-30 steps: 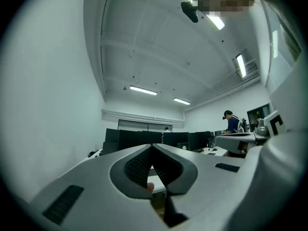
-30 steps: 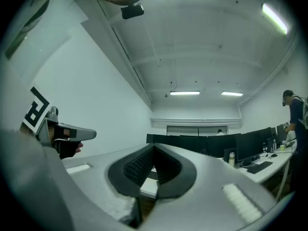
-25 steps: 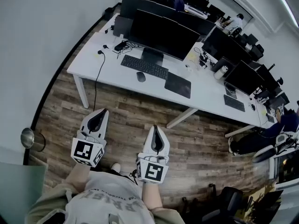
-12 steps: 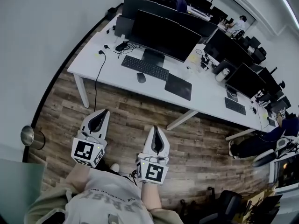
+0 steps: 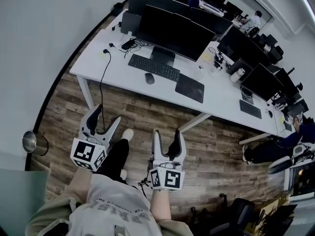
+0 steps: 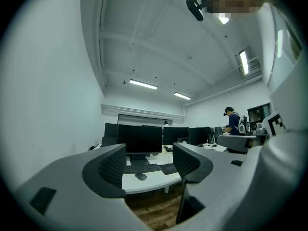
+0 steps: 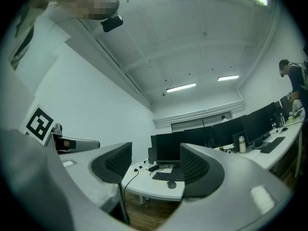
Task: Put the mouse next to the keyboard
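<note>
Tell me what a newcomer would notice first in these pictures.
The white left gripper and right gripper hang low over the wooden floor; their fingers have just been opening, nothing between them. Beyond, a long white desk bears a large black monitor, a black keyboard and, just before it, a dark oval mouse.

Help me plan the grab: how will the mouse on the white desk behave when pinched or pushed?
The mouse looks small, and no cord shows from here, so it is probably light. Its rounded dark shell may slip under a pinch. Low on the smooth desk, it should slide rather than tip.
</note>
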